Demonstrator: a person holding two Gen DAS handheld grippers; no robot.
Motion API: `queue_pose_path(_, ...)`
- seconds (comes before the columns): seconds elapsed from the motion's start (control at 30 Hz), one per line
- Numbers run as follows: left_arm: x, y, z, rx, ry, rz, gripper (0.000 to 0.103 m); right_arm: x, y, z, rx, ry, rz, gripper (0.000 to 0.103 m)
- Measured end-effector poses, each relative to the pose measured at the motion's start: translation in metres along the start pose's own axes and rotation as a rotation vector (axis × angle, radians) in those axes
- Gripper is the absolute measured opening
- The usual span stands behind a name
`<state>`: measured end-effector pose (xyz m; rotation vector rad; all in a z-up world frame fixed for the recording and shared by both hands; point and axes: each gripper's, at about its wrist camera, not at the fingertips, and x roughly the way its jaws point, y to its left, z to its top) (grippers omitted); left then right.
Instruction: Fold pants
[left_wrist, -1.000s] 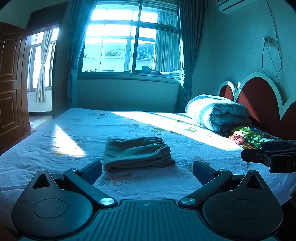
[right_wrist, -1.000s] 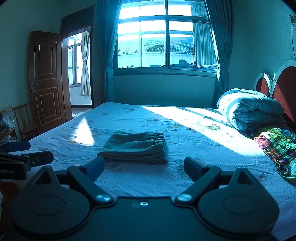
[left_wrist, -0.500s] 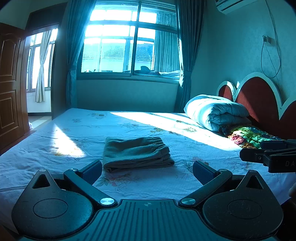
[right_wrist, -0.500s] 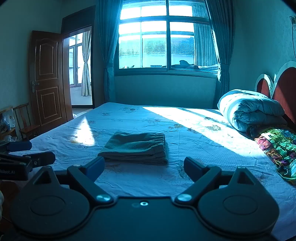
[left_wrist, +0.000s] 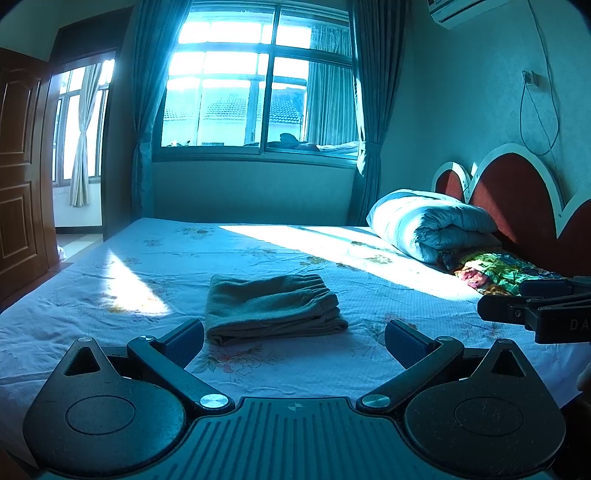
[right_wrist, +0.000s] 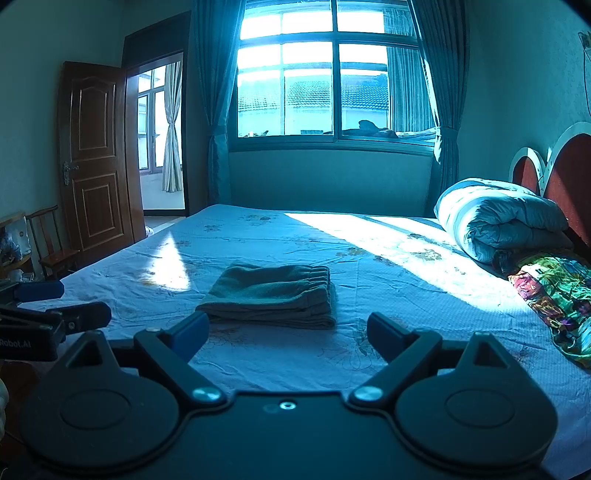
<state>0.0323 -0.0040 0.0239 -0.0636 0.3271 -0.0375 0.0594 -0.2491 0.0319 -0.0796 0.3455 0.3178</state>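
The pants (left_wrist: 271, 308) lie folded into a compact grey-green stack on the bed, elastic waistband at the far right edge. They also show in the right wrist view (right_wrist: 271, 295). My left gripper (left_wrist: 293, 341) is open and empty, held back from the stack near the bed's front edge. My right gripper (right_wrist: 288, 332) is open and empty too, just short of the stack. Each gripper shows at the edge of the other's view, the right one (left_wrist: 535, 314) and the left one (right_wrist: 55, 317).
The bed sheet (left_wrist: 258, 254) is pale with a floral print. A rolled duvet (left_wrist: 428, 225) and a colourful cloth (left_wrist: 498, 269) lie by the red headboard (left_wrist: 517, 199) at right. A wooden door (right_wrist: 96, 155) and chair (right_wrist: 51, 243) stand at left.
Both grippers have drifted very slightly; the view has shifted a little. The folded pants have not moved.
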Motion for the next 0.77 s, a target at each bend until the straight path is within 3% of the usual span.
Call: queue_pose_path(0.77, -0.0047, 0.0049, 0.0017, -0.03, -0.047, -0.029, 0.103, 0.0008, -0.0009, 0.0005, -0.003, -0.002, 0.006, 0.087)
